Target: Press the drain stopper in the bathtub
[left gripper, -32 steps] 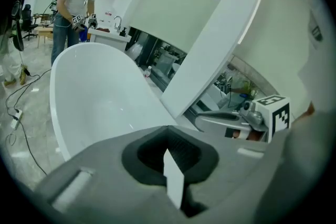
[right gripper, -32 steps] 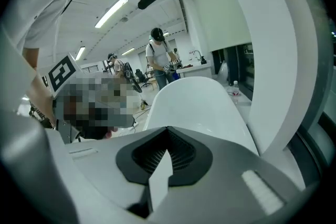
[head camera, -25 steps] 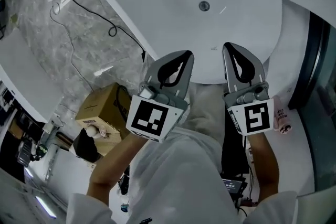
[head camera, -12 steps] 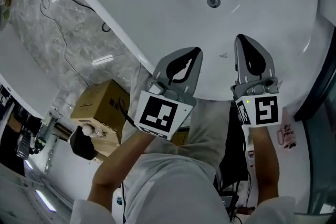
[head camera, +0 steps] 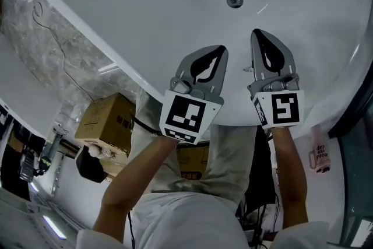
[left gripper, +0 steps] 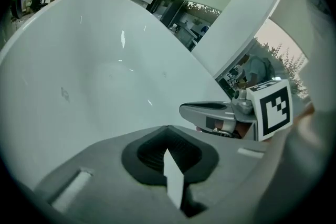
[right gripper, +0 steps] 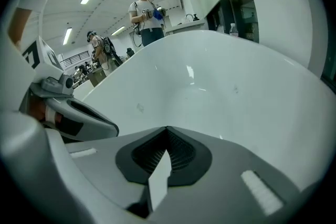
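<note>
White enamel fills most of what we see: the bathtub (head camera: 145,3) curves away beneath both our arms. Our left gripper (head camera: 220,51) has its jaws pressed together with nothing between them. Our right gripper (head camera: 260,32) is closed and empty in the same way. Each gripper view shows the dark pads meeting at the tip over bare tub wall. The two hang side by side over the basin without touching, the right one reaching slightly farther. Beyond their tips, and roughly between them, the round metal drain stopper (head camera: 234,0) sits in the tub floor, clear of both grippers. At the near left, outside the rim, stands a cardboard box (head camera: 108,118), with grey marble tiling (head camera: 49,44) farther left. In the right gripper view a person (right gripper: 148,21) stands beyond the tub's far rim.
</note>
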`<action>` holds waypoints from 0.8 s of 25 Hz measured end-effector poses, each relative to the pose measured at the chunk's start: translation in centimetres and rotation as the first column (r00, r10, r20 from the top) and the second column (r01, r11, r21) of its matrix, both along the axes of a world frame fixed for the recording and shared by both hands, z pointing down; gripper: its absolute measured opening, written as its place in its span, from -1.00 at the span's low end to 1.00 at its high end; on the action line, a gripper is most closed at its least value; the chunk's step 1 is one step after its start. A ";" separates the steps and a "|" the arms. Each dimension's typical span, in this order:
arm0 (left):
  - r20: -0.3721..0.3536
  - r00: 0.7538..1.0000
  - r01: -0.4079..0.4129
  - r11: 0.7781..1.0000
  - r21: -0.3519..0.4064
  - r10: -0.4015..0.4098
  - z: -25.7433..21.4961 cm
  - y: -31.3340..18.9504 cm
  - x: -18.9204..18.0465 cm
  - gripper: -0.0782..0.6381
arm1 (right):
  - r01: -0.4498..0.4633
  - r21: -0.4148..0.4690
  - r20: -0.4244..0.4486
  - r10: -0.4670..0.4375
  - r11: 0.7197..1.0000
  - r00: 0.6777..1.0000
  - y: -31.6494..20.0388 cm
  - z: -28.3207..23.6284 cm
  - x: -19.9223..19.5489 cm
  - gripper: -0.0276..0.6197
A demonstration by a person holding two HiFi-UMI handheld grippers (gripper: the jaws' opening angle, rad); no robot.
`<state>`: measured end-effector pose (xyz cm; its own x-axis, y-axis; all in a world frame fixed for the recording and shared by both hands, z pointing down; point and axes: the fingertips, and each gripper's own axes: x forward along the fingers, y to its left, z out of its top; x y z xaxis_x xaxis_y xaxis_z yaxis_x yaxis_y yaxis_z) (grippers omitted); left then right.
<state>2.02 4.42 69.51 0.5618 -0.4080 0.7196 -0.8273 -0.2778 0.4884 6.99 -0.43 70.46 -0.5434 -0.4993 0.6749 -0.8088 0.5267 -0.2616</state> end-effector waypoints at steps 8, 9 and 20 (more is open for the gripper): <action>0.024 1.000 0.018 0.998 -0.065 -0.017 7.4 0.2 0.6 -0.79 | -0.034 -0.022 0.007 0.034 0.999 0.999 0.8 6.0 0.4 -0.91; 0.027 0.999 0.020 0.998 -0.066 -0.018 7.9 0.2 0.7 -0.79 | -0.039 -0.024 0.005 0.039 0.999 0.999 0.8 6.6 0.5 -0.91; 0.066 0.997 0.035 0.994 -0.103 -0.028 15.5 -0.2 0.7 -0.79 | -0.044 -0.073 -0.015 0.043 0.996 0.999 1.0 14.4 0.9 -0.91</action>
<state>2.74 4.27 85.05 0.5008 -0.3460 0.7934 -0.8656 -0.2020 0.4583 7.91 0.60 84.86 -0.5126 -0.4708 0.7180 -0.8343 0.4708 -0.2869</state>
